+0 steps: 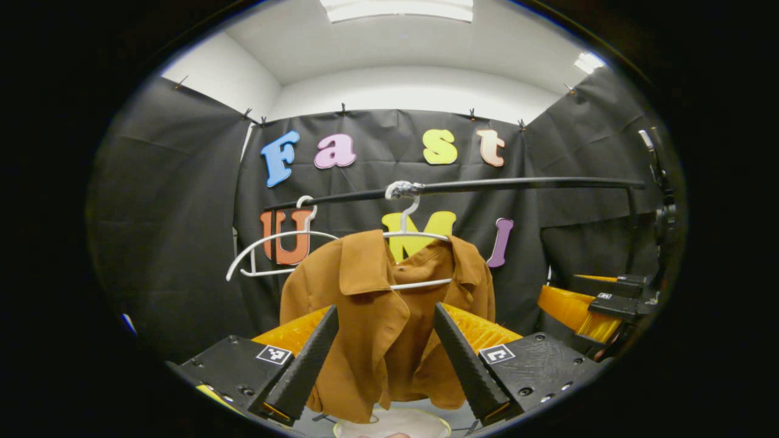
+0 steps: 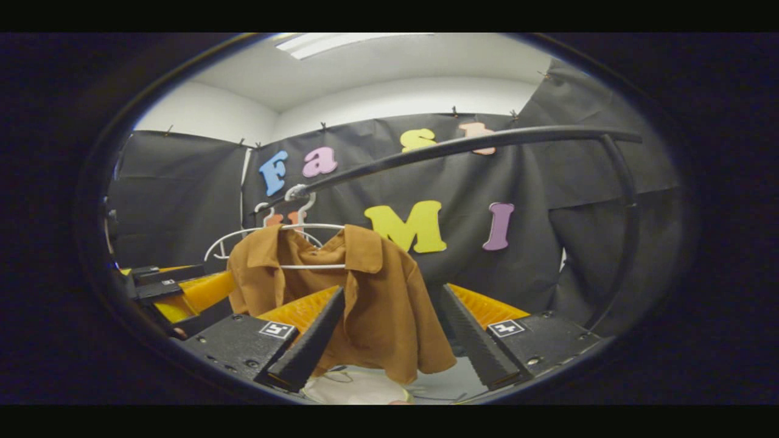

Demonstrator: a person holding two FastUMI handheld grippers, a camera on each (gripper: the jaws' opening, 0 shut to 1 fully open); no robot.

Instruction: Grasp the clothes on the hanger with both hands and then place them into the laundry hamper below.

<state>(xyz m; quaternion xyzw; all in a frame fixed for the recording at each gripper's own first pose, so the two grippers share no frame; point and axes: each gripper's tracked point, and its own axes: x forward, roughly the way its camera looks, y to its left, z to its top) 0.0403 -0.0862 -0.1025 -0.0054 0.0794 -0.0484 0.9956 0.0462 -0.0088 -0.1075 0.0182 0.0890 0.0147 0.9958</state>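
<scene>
A brown collared shirt (image 1: 377, 316) hangs on a white hanger (image 1: 420, 234) hooked over a black rail (image 1: 487, 184). My left gripper (image 1: 384, 317) is open in front of it, its fingers framing the shirt front without touching it. In the right gripper view the same shirt (image 2: 377, 304) hangs on its hanger (image 2: 304, 266) under the rail (image 2: 462, 145). My right gripper (image 2: 392, 298) is open too, level with the shirt's right side and sleeve. A pale hamper rim (image 1: 392, 424) shows below the shirt, and the hamper (image 2: 359, 389) is partly hidden by my fingers.
An empty white hanger (image 1: 268, 249) hangs on the rail left of the shirt. The right gripper (image 1: 608, 304) shows at the right edge of the left gripper view, and the left gripper (image 2: 164, 286) at the left of the right one. The rail's upright (image 2: 627, 243) curves down at right.
</scene>
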